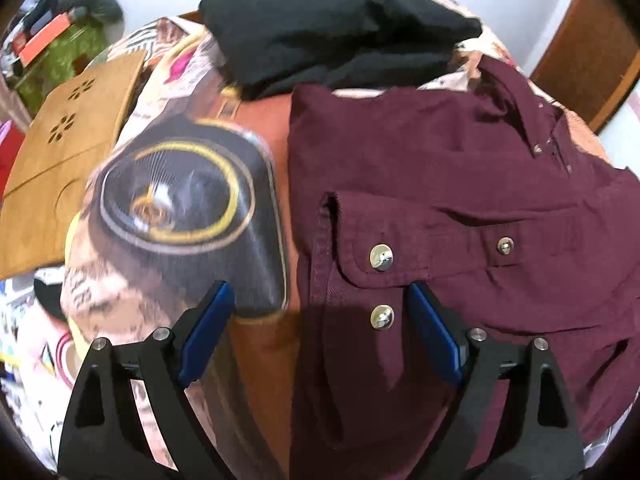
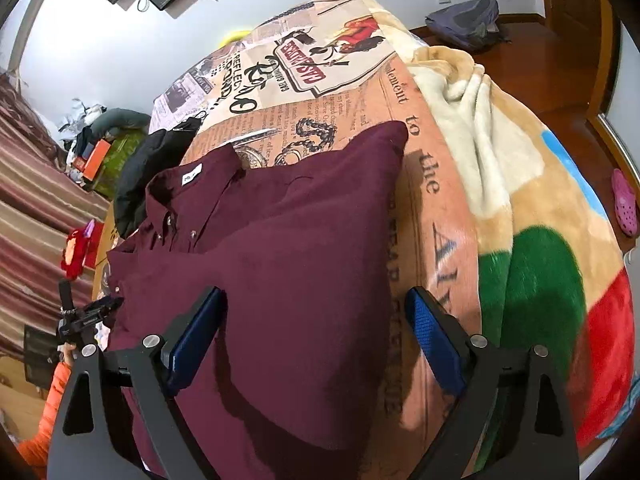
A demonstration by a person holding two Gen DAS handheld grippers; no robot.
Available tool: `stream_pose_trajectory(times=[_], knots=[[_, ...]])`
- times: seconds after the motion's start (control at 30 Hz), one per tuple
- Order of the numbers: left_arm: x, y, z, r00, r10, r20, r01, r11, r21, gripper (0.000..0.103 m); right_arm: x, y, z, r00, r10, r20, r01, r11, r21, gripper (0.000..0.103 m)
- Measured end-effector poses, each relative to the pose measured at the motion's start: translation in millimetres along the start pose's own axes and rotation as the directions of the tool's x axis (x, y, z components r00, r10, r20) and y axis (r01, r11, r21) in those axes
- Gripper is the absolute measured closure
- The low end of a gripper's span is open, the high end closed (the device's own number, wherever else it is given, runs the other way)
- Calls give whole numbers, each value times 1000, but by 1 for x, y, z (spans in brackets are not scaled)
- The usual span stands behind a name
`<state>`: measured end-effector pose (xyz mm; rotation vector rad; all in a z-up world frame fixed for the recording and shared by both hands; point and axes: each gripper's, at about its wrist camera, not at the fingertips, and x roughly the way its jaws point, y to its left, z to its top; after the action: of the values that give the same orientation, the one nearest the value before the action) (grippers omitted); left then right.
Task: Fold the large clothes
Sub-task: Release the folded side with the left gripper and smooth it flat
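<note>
A maroon button-up shirt (image 1: 440, 184) lies partly folded on a bed with a newspaper-print cover (image 1: 180, 208). Its cuff with metal snaps (image 1: 382, 258) lies on top near the shirt's left edge. My left gripper (image 1: 320, 296) is open and empty, hovering over that left edge by the cuff. In the right wrist view the shirt (image 2: 288, 248) shows its collar and label at the far left, with a side panel folded over. My right gripper (image 2: 316, 300) is open and empty above the shirt's near right part.
A black garment (image 1: 332, 28) lies bunched beyond the shirt. A wooden lap board (image 1: 60, 152) lies left of the bed. A plush colourful blanket (image 2: 540, 240) covers the bed's right side. A backpack (image 2: 464, 20) and pink shoe (image 2: 624, 204) are on the floor.
</note>
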<state>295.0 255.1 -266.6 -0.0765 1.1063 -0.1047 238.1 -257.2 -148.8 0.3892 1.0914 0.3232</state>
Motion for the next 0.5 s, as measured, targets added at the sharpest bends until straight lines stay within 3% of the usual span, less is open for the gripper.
stream_pose_trajectory(times=[0.1,0.2,0.37,0.5], knots=[[-11,13,6,991,-123,50,125,991,-39,15,0,-2,5,1000,-3,-2,3,1000,5,13],[-23,19,12,979,-189,82,195,978,-73,15,0,-2,7,1000,-7,5,7,1000,9,16],[-4,9,25,995,-92,30,93,995,-38,15,3,-3,11,1000,-3,11,3,1000,6,20],[12,-2,35,999,-23,32,23,1000,-18,14,6,-3,16,1000,-14,6,14,1000,-1,39]])
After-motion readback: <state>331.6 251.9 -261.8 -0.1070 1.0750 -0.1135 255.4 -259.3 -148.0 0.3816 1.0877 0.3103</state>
